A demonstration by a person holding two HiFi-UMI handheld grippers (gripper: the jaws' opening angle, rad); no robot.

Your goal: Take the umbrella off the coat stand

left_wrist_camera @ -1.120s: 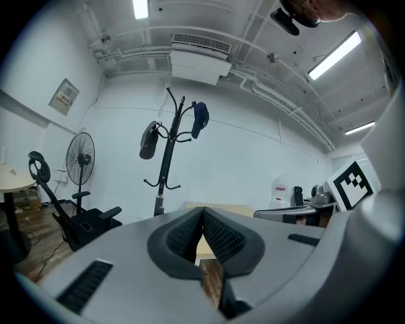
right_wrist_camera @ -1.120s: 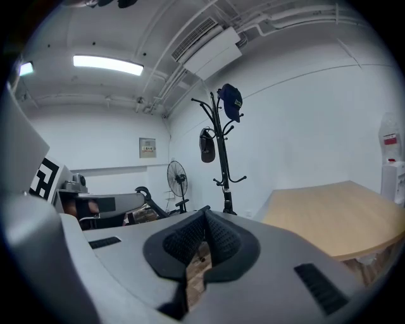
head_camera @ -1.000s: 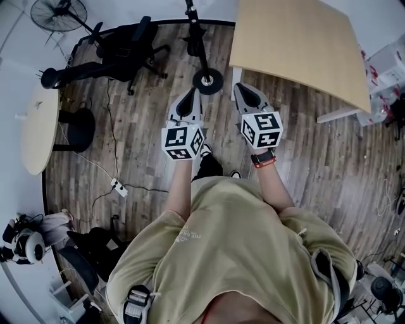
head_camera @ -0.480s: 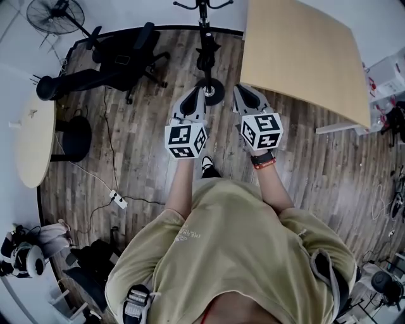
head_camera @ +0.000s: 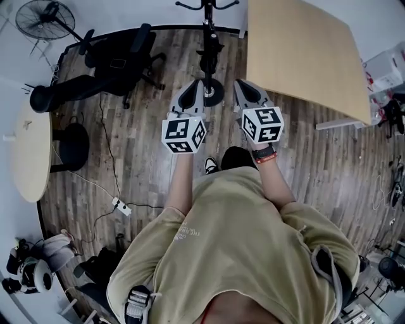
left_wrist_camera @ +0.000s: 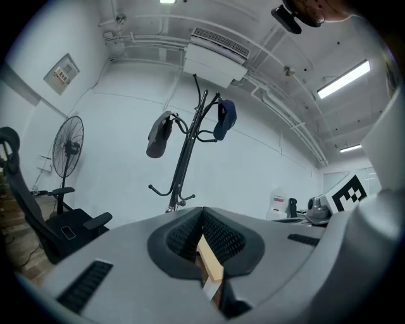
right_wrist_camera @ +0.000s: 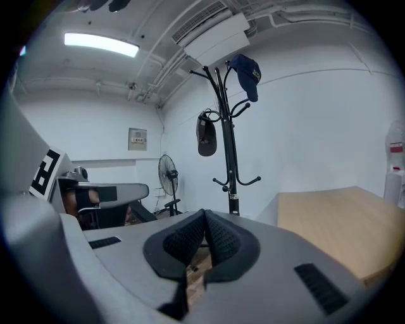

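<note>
Qty: 1 stand (head_camera: 209, 47), 1 umbrella (right_wrist_camera: 205, 136), 1 cap (right_wrist_camera: 249, 73), 1 fan (head_camera: 39, 18), 2 tables (head_camera: 304, 50) (head_camera: 28, 152).

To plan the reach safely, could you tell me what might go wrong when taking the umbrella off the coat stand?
1. The left gripper and right gripper are both shut and empty; one must open before it reaches the umbrella.
2. A cap hangs on the same coat stand; tugging the umbrella could knock it off or rock the stand.

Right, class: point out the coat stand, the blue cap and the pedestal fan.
coat stand (right_wrist_camera: 226, 123), right gripper view, its upright pole.
blue cap (right_wrist_camera: 248, 73), right gripper view, its crown.
pedestal fan (left_wrist_camera: 69, 149), left gripper view, its round cage.
</note>
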